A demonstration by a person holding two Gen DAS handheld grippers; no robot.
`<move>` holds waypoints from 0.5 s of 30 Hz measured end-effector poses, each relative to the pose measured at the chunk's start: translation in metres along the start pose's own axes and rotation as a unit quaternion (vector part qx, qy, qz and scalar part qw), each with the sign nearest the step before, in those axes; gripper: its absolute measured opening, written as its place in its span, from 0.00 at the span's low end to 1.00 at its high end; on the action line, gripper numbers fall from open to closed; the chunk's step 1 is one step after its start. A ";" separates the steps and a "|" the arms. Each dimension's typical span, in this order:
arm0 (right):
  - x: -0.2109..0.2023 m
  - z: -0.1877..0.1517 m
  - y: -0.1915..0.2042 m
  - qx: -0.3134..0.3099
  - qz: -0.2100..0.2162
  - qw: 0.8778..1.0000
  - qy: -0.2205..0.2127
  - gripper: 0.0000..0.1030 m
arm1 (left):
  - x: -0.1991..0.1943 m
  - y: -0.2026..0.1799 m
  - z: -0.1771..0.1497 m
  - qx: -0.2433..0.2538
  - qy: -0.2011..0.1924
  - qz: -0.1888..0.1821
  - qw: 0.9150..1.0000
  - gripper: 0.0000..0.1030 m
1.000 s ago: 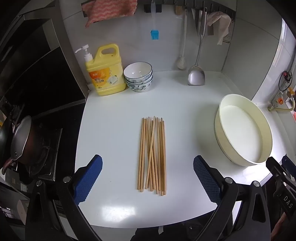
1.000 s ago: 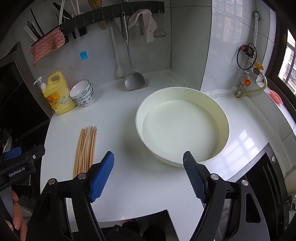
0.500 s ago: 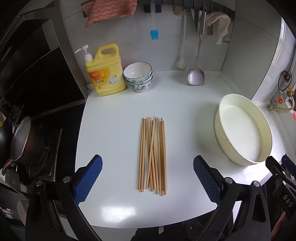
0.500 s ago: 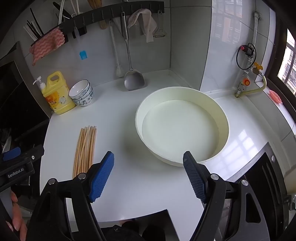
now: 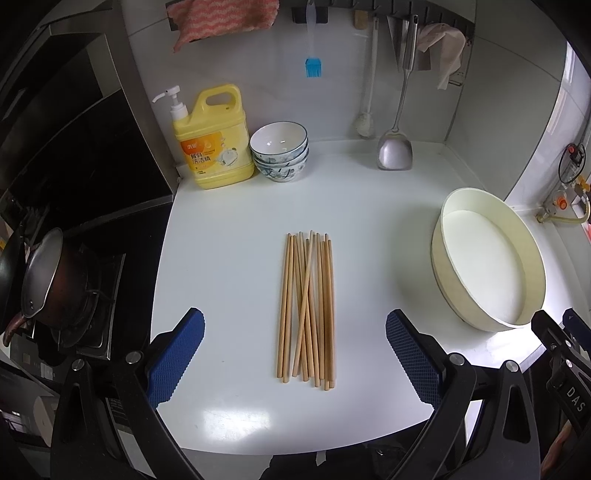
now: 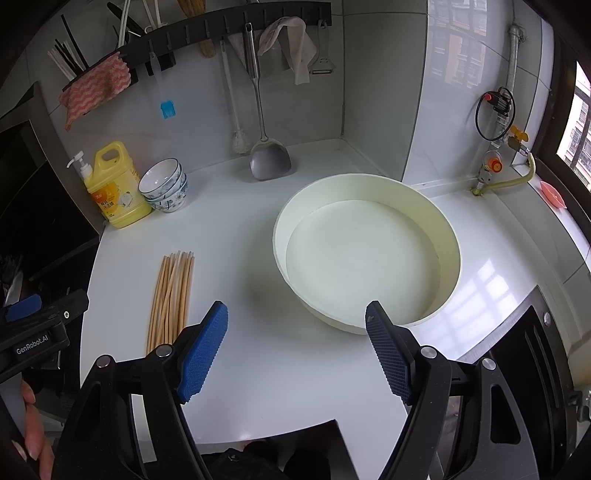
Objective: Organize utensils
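A bundle of several wooden chopsticks (image 5: 308, 308) lies on the white counter (image 5: 229, 236), pointing away from me; it also shows in the right wrist view (image 6: 170, 295) at the left. My left gripper (image 5: 295, 356) is open and empty, hovering above the near ends of the chopsticks. My right gripper (image 6: 297, 350) is open and empty, in front of a large cream basin (image 6: 448, 240) that holds nothing. The basin also shows in the left wrist view (image 5: 441, 258) at the right.
A yellow detergent bottle (image 5: 214, 144) and stacked bowls (image 5: 279, 151) stand at the back. A metal spatula (image 5: 395, 147), brushes and cloths hang from a wall rail (image 6: 207, 29). A stove with a pan (image 5: 48, 284) is at the left. A gas valve (image 6: 495, 162) is at the right.
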State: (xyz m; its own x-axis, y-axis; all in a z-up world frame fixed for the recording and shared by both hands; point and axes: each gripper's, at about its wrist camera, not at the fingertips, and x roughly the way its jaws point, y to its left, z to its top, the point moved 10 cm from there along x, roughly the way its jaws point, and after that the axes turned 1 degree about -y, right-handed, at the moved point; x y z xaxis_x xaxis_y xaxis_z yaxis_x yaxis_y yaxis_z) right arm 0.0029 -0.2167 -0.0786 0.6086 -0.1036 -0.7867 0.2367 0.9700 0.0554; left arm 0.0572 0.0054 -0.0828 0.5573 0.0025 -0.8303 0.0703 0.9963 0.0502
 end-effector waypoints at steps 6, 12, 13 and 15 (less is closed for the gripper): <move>0.001 0.001 0.000 0.002 0.001 1.000 0.000 0.71 | 0.001 0.000 -0.001 0.001 0.000 0.000 1.000 0.94; 0.003 0.001 -0.001 0.003 0.001 1.000 0.000 0.71 | 0.001 -0.001 -0.001 0.001 0.000 -0.001 1.000 0.94; 0.003 0.001 -0.002 0.003 0.001 1.000 0.000 0.71 | 0.001 -0.001 -0.001 0.001 0.000 -0.001 1.000 0.94; 0.003 0.001 -0.001 0.002 0.001 1.000 0.000 0.71 | 0.001 -0.001 -0.001 0.002 0.000 -0.001 1.000 0.94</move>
State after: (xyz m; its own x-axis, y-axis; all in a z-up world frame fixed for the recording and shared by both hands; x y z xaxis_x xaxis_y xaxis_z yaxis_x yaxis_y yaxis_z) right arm 0.0051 -0.2185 -0.0802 0.6100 -0.1011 -0.7859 0.2380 0.9694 0.0600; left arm 0.0568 0.0047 -0.0841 0.5571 0.0012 -0.8304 0.0739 0.9960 0.0510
